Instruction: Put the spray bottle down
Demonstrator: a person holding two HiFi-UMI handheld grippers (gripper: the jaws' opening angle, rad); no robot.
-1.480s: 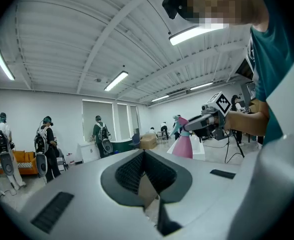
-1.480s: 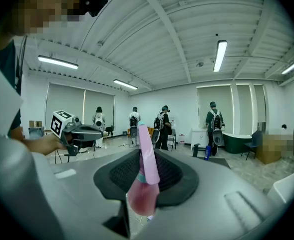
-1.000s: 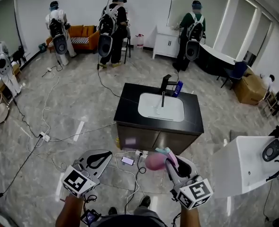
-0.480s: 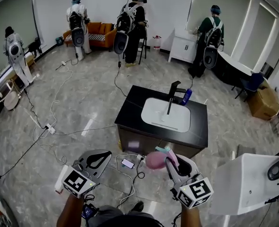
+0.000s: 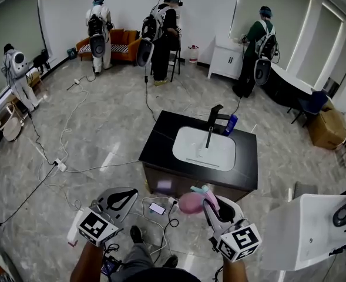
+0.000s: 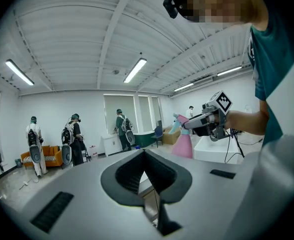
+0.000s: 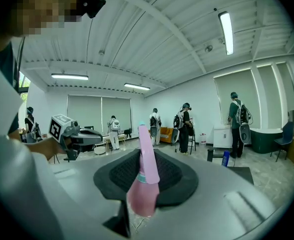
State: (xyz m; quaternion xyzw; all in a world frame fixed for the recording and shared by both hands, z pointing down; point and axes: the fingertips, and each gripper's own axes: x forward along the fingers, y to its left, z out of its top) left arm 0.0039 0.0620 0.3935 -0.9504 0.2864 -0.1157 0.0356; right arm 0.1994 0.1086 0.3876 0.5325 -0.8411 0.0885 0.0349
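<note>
We see the pink plastic spray bottle (image 5: 190, 203) at lower centre of the head view, off the ground and lying roughly level, its teal-collared nozzle end toward the frame's top. It's clenched in the right claw (image 5: 208, 201): in the right gripper view both pads press on the bottle's neck, w/ the round body hanging nearest the lens. The left claw (image 5: 128, 194) sits at lower left, well apart from the bottle; its jaws meet tip to tip w/ nothing between them.

Just above the bottle in frame stands the black-topped surface (image 5: 161, 143), a dark cabinet w/ a white rectangular basin (image 5: 204, 148) set in it. A black faucet (image 5: 215, 113) and a small blue bottle (image 5: 231, 124) stand at its far edge. The spray bottle is apart from that surface, over grey marbled floor (image 5: 102, 116) strewn w/ white cables (image 5: 73, 170).

At lower right we see a white boxy unit (image 5: 305, 228). Along the frame's top, several people w/ backpack rigs face the walls, near an orange sofa (image 5: 123, 39) and a white cabinet (image 5: 225, 60).
</note>
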